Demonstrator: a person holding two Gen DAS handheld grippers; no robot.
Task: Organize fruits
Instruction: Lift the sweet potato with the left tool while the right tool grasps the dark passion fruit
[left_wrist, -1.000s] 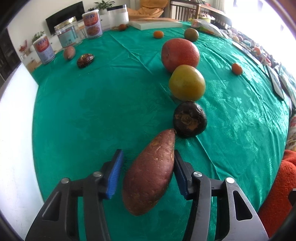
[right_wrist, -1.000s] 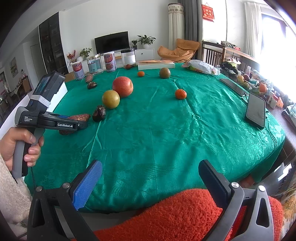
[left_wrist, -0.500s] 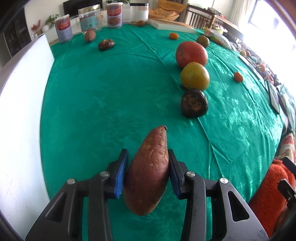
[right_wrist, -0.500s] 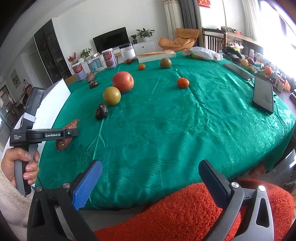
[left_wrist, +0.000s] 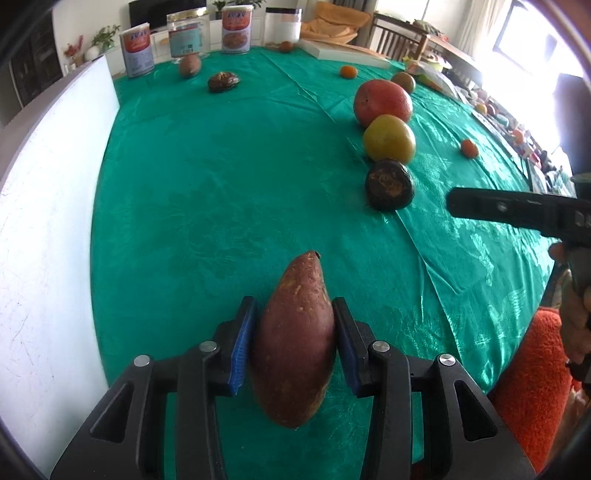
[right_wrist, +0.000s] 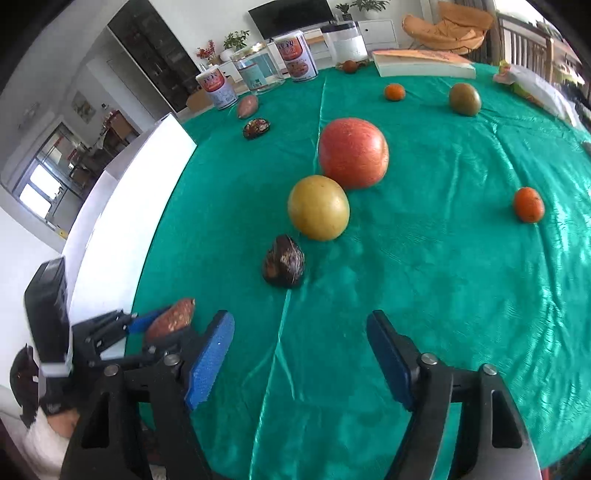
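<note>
The left gripper (left_wrist: 293, 345) had closed its fingers on the sweet potato (left_wrist: 295, 343) — a second before they stood apart on either side of it, and now both blue pads pressed its flanks, its pointed tip aimed toward the row of fruit. Whether it was clear of the cloth could not be told. The right gripper (right_wrist: 299, 360) had swung in over the table (right_wrist: 424, 266), and its fingers, empty, had just been closing to a middling gap, pointed at the dark brown fruit (right_wrist: 283, 261).

That fruit lay at the near end of a line with the yellow fruit (right_wrist: 318, 207) and the big red fruit (right_wrist: 352, 152) — so the sweet potato was probably meant to join or leave that line.

The table wore a glossy green cloth, creased along a fold. Small oranges (right_wrist: 529, 204), tins (right_wrist: 295, 55), a jar and a book (right_wrist: 424, 63) sat far off; beyond were a television and house plants.
</note>
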